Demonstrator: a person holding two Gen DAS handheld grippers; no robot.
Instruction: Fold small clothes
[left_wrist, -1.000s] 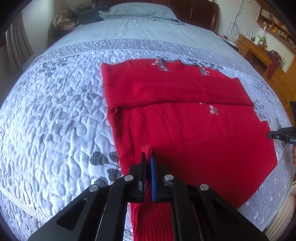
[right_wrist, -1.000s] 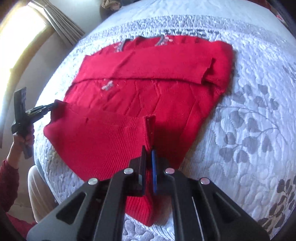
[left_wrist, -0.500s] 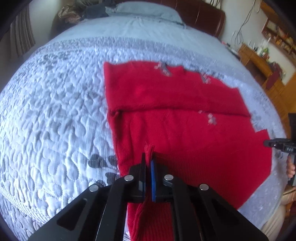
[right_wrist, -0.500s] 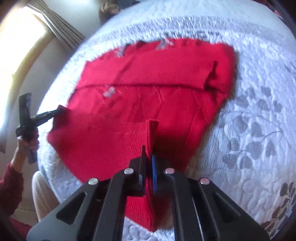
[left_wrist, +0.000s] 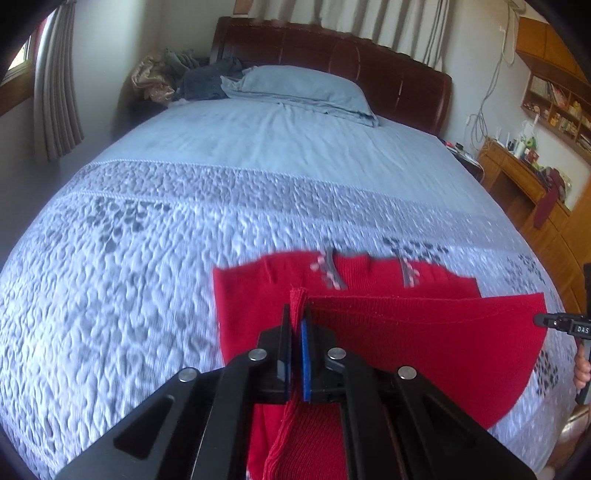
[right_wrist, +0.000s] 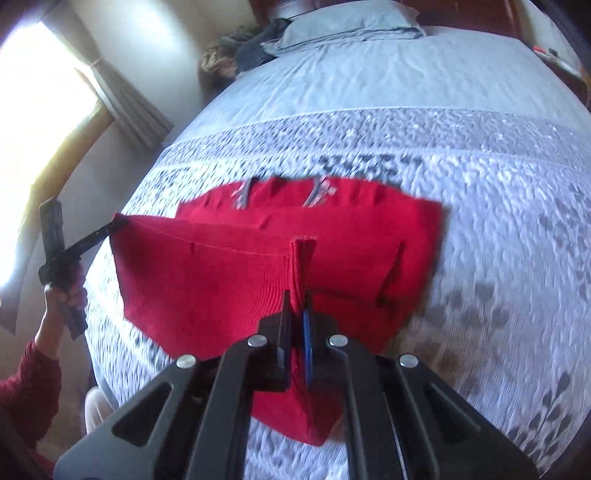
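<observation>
A red knit sweater (left_wrist: 406, 332) lies on the quilted bed, its collar with grey-pink trim (left_wrist: 332, 273) at the far end. My left gripper (left_wrist: 295, 310) is shut on one corner of the ribbed hem, held up above the bed. My right gripper (right_wrist: 295, 299) is shut on the other hem corner of the sweater (right_wrist: 207, 280). The hem stretches taut between them and hangs over the sweater's upper part, close to the collar (right_wrist: 317, 192). Each view shows the other gripper at the far hem corner: right gripper (left_wrist: 543, 319), left gripper (right_wrist: 114, 223).
The grey-white quilt (left_wrist: 129, 295) covers the near bed, with a blue sheet and pillow (left_wrist: 303, 88) beyond. A dark headboard (left_wrist: 369, 62), a heap of clothes (left_wrist: 177, 77) and a wooden desk (left_wrist: 517, 173) stand around. A hand in a red sleeve (right_wrist: 33, 384) shows at left.
Both grippers have risen and moved toward the collar, carrying the hem. The lower half of the sweater now covers the folded sleeves and most of the body.
</observation>
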